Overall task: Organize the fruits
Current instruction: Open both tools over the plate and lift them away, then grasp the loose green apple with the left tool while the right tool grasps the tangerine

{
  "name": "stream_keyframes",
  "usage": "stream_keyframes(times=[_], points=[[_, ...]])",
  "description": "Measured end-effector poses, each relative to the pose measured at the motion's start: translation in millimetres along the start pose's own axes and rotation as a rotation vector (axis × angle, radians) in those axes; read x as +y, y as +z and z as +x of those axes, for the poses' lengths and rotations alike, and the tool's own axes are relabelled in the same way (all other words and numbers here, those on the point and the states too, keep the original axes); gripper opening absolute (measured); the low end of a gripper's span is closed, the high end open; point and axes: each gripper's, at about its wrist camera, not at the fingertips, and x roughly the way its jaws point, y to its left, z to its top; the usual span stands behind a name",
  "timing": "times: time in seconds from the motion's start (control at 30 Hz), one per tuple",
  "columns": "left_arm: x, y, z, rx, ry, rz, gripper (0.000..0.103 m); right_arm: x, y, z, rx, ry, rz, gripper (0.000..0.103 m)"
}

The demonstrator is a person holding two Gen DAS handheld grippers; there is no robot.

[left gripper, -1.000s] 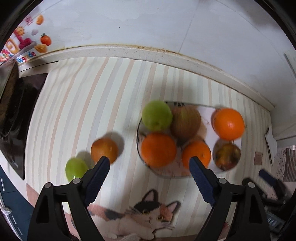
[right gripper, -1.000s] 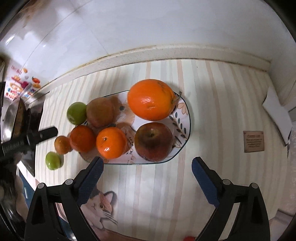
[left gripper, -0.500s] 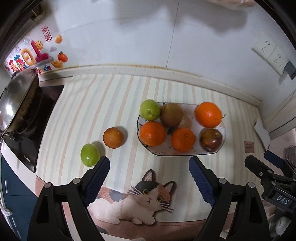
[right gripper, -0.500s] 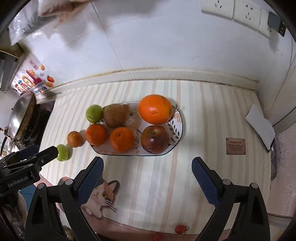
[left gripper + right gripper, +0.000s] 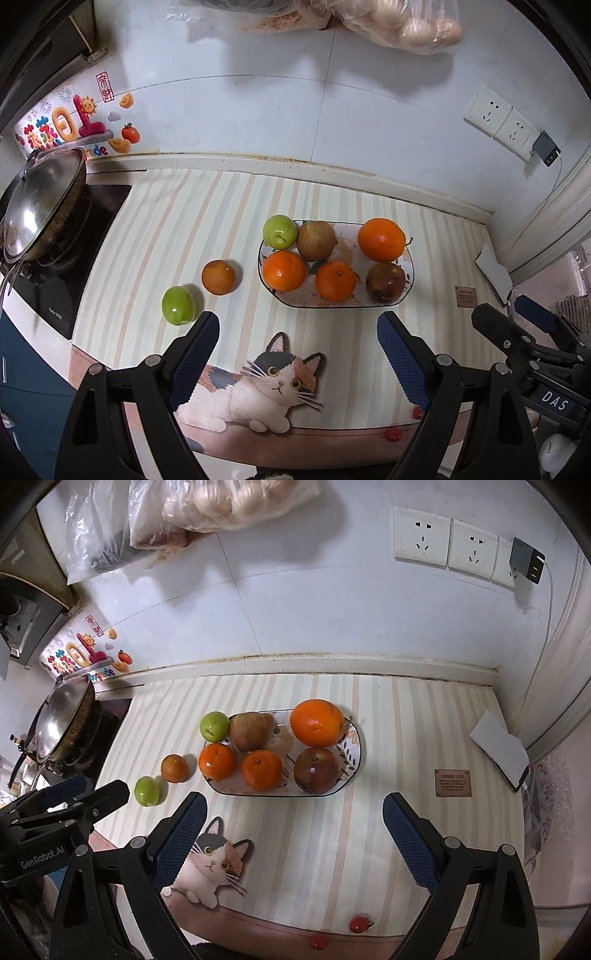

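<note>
Both claws spread, empty, high over counter (image 5: 332,192): left claw (image 5: 297,354), right claw (image 5: 293,834).

Plate (image 5: 354,753) holds six fruits, crowded. Green apple (image 5: 214,726) perched on plate's left rim — nudge could roll it off.

Two still loose on counter left of plate: small orange (image 5: 218,277), green fruit (image 5: 178,306). Both round; off-centre pinch squirts them toward stove (image 5: 55,288). Dropping into packed plate may knock neighbours out.
</note>
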Motion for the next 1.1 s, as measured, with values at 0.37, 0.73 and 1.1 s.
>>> stream_keyframes(times=[0.37, 0.73, 1.1], points=[[12.8, 0.0, 10.4, 0.0, 0.052, -0.05, 0.088, -2.3, 4.2, 20.1, 0.038, 0.024, 0.025, 0.098], [103.1, -1.8, 40.8, 0.059, 0.235, -0.231, 0.088, 49.5, 29.7, 91.3, 0.177, 0.155, -0.069, 0.098], [182.5, -15.3, 95.0, 0.177, 0.36, -0.396, 0.088, 175.9, 61.6, 208.0, 0.402, 0.386, -0.195, 0.082]])
